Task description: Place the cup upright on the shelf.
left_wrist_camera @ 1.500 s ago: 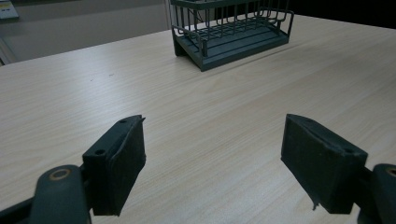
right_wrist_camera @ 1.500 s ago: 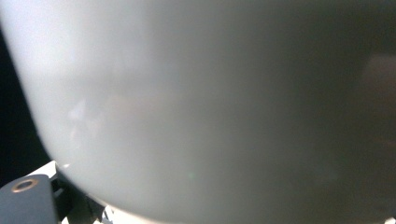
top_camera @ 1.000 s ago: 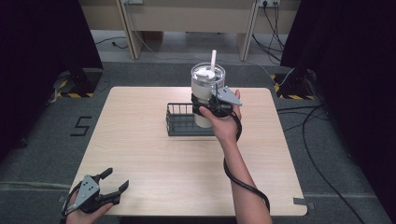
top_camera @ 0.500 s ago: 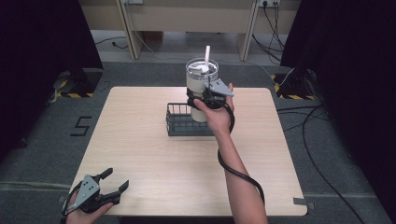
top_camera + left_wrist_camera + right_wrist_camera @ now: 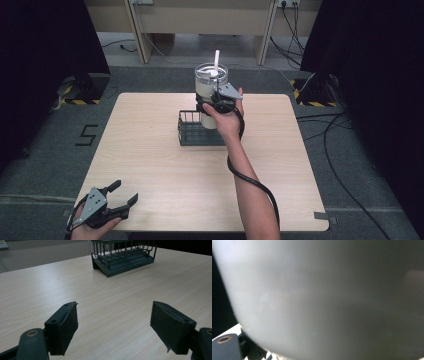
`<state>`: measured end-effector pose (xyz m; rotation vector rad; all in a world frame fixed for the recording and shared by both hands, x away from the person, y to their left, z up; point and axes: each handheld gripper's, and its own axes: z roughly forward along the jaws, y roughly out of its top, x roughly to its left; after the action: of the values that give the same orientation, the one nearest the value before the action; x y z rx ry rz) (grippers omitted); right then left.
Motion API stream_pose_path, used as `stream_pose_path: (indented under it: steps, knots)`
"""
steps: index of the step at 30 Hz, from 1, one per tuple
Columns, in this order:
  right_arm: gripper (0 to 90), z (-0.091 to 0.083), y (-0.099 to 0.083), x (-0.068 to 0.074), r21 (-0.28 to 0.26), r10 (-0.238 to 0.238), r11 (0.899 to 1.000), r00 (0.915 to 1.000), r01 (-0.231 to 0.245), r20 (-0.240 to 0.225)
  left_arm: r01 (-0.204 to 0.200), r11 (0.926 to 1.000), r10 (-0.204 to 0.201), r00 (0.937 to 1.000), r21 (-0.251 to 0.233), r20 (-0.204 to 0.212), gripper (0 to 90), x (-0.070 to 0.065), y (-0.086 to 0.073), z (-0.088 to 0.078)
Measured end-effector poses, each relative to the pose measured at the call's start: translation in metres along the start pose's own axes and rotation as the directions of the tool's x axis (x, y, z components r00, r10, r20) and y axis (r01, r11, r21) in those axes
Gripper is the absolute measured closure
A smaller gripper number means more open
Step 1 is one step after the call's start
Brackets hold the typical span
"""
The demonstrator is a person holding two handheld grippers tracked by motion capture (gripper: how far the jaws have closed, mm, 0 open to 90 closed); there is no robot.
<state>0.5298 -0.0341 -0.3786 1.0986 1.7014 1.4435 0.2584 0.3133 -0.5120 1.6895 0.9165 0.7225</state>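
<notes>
Here the right tool (image 5: 214,101) is clamped on the side of the white tumbler (image 5: 209,82), straw upright, holding it raised just above the far end of the dark wire basket (image 5: 192,134); the step looks like a carry, either lifting out or lowering in. The left tool (image 5: 107,202) rests wide open and empty on the near surface (image 5: 150,160). Next, the cup must stay upright, its base clearing the basket's wires below the tool.

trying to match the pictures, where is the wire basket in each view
High view: the wire basket sits at table centre, just below the white tumbler held by the right tool.
Left gripper view: basket at top centre.
Right gripper view: not in it.
Shared landmark: the wooden table.
</notes>
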Motion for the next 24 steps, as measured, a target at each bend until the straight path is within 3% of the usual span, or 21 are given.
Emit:
stream_pose_path:
  steps: [8, 24]
  knots:
    - [9.0, 0.008, -0.003, 0.000, 0.005, 0.001, 1.000, 1.0000, -0.001, 0.003, 0.004, 1.0000, -0.004, 1.0000, 0.000, 0.000, 21.3, 0.000, 0.000, 0.000]
    - [8.8, 0.021, -0.025, -0.002, 0.042, 0.011, 0.999, 0.9998, -0.012, 0.014, 0.005, 1.0000, -0.005, 1.0000, 0.001, 0.008, 21.3, -0.001, 0.000, 0.000]
